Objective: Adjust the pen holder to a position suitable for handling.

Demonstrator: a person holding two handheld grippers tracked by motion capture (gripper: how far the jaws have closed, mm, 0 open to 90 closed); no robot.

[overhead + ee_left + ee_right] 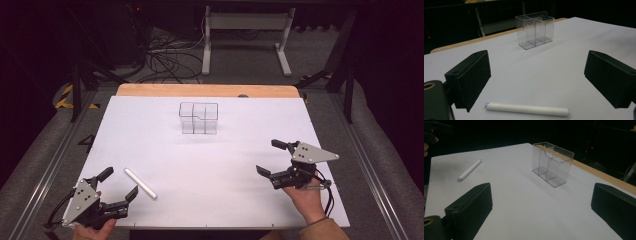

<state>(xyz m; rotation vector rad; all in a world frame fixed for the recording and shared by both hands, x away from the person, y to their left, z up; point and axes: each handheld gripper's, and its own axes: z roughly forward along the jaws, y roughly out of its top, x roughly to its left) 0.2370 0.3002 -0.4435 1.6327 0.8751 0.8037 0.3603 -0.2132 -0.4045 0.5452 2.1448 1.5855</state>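
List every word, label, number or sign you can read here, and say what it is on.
None can be read. The white marker, the clear holder, the white table sheet and both grippers, left and right, show no legible text.

Left claw agape; right claw agape.

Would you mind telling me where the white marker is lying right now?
In the high view, the white marker lies flat near the table's front left, just ahead of the open left claw.
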